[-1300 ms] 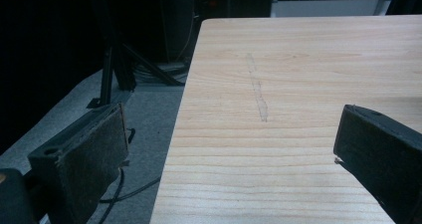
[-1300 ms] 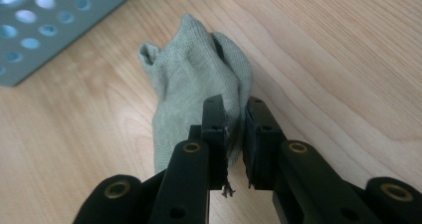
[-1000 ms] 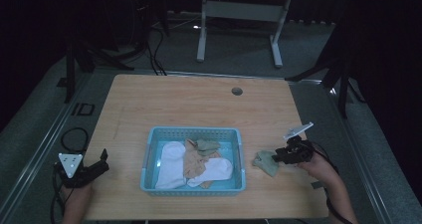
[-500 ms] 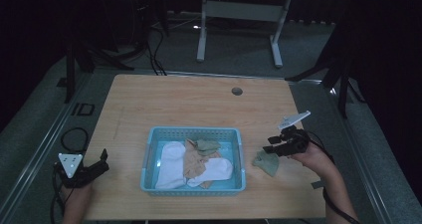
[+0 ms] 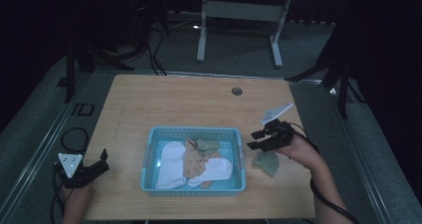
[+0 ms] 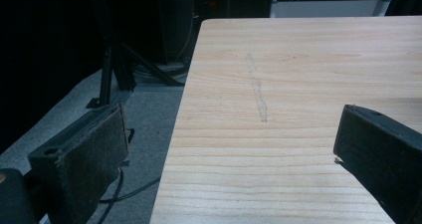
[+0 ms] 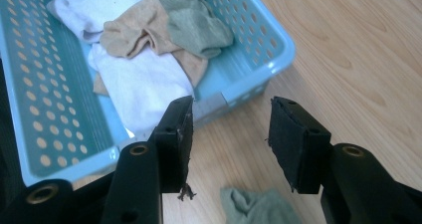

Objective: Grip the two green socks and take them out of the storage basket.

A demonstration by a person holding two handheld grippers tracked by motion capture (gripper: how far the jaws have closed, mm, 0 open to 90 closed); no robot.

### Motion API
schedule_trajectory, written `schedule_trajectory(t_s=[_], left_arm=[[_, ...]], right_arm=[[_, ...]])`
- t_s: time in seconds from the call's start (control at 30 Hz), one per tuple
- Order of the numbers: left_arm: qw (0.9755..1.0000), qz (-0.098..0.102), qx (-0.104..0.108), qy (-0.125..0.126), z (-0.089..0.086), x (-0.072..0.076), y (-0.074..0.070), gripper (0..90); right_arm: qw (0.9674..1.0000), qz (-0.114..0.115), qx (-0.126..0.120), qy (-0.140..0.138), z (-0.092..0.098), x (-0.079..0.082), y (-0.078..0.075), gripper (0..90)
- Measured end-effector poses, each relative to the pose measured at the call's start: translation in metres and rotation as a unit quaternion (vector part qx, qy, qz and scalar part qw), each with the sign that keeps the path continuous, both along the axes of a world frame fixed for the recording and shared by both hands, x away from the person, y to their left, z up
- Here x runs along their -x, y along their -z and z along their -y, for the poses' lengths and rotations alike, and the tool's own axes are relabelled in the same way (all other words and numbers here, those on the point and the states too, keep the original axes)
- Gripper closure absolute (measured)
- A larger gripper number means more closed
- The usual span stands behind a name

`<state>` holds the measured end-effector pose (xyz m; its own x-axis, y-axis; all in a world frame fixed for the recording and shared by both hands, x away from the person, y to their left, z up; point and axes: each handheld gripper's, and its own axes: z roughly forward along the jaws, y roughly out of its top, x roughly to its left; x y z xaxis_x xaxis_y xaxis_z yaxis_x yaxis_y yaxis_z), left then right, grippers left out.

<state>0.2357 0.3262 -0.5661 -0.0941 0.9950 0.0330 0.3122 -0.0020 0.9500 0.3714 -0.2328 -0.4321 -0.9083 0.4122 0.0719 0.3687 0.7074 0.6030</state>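
Note:
A light blue basket (image 5: 194,131) (image 7: 278,40) sits at the table's front middle, holding a white sock (image 5: 171,157) (image 7: 139,84), a tan sock (image 5: 191,159) (image 7: 139,30) and a green sock (image 5: 208,145) (image 7: 194,20). Another green sock (image 5: 267,162) (image 7: 259,206) lies on the table just right of the basket. My right gripper (image 5: 254,140) (image 7: 231,119) hovers above that loose sock, pointing at the basket's right wall. Its jaws have just been opening and nothing is between them. My left gripper (image 5: 102,162) (image 6: 229,134) rests open at the front left corner, over bare wood.
The wooden table (image 5: 189,104) has a round cable hole (image 5: 237,91) at the back. Its left edge (image 6: 179,134) drops to a grey floor with cables. A white desk frame (image 5: 239,10) stands behind the table in the dark.
My right gripper has lifted off the loose green sock and moved up and toward the basket, with its jaws wider apart. The sock stays on the table. The left gripper has not moved.

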Motion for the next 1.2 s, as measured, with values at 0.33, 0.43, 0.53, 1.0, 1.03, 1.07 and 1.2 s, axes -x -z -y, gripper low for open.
schedule_trajectory(t_s=[0.33, 0.43, 0.53, 1.0, 1.03, 1.07, 1.2], left_arm=[[1.0, 0.001, 0.0, 0.001, 0.0, 0.0, 0.0, 0.4], [1.0, 0.0, 0.001, 0.001, 0.0, 0.0, 0.0, 0.4], [1.0, 0.0, 0.001, 0.001, 0.0, 0.0, 0.0, 0.4], [1.0, 0.0, 0.001, 0.002, 0.0, 0.0, 0.0, 0.4], [1.0, 0.0, 0.0, 0.002, 0.0, 0.0, 0.0, 0.4], [1.0, 0.001, 0.0, 0.002, 0.0, 0.0, 0.0, 0.4], [1.0, 0.001, 0.001, 0.003, 0.0, 0.0, 0.0, 0.4]], right_arm=[[0.9997, 0.0, 0.007, -0.025, -0.03, -0.002, 0.003, 52.0], [0.9994, 0.002, 0.008, -0.033, -0.04, -0.003, 0.004, 52.0], [0.9991, 0.001, 0.012, -0.041, -0.048, -0.004, 0.006, 51.5], [0.9968, -0.007, 0.037, -0.071, -0.085, -0.006, 0.02, 46.8], [0.9968, -0.006, 0.039, -0.069, -0.09, -0.007, 0.023, 46.7], [0.9967, 0.0, 0.041, -0.071, -0.092, -0.007, 0.024, 46.7], [0.9964, 0.006, 0.041, -0.074, -0.1, -0.009, 0.029, 46.7]])
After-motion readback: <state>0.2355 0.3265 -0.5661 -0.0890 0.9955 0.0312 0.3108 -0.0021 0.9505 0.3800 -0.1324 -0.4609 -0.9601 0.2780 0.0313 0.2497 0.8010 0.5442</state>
